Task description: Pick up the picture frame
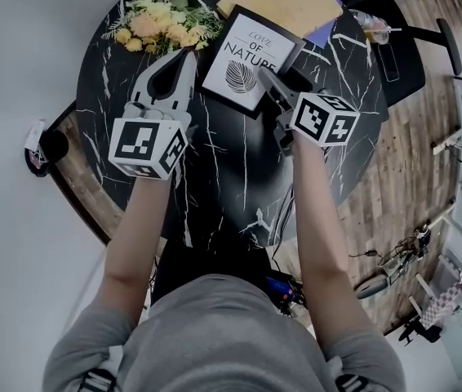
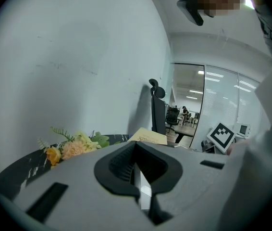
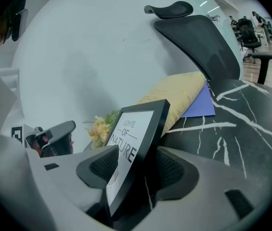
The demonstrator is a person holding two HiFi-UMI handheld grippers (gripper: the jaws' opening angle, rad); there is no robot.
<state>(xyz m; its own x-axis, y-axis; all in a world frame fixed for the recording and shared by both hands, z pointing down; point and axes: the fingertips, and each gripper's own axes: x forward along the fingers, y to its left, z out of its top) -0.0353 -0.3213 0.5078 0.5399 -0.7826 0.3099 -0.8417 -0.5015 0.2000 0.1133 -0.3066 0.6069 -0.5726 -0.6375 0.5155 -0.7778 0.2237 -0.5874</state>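
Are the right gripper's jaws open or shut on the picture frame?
Open: on the right gripper, both pads stand clear of the picture frame between them.

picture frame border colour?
Black: the rectangular picture frame has a plain black border round a white print. Clearest in the right gripper view.

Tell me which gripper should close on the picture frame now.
Right. The right gripper has its jaws open on either side of the picture frame's edge, so it likely only needs to close. The left gripper is shut and empty, near the flowers and off the frame.
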